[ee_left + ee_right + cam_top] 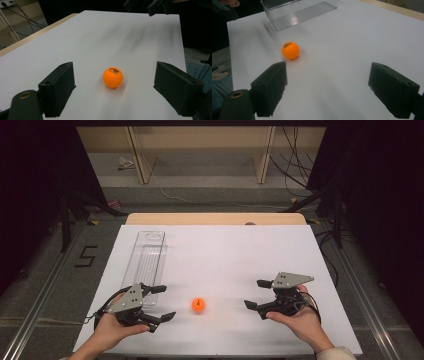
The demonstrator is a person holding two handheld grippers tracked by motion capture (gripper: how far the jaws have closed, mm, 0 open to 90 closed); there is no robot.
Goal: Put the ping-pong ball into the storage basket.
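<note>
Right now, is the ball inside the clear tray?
No, the orange ball sits on the white table, apart from the clear tray.

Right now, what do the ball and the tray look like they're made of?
Ball: smooth matte orange plastic, likely a ping-pong ball, going by its printed logo and soft sheen. Tray: clear hard plastic; the table shows through it, and its floor is ribbed.

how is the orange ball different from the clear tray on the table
The ball is round, solid orange and carries dark print, while the tray is long, rectangular, see-through and ribbed along its floor. The ball is far smaller than the tray. The ball sits near the front between the left hand-held gripper and the right hand-held gripper, while the tray lies along the table's left side. Both rest on the white tabletop, untouched.
</note>
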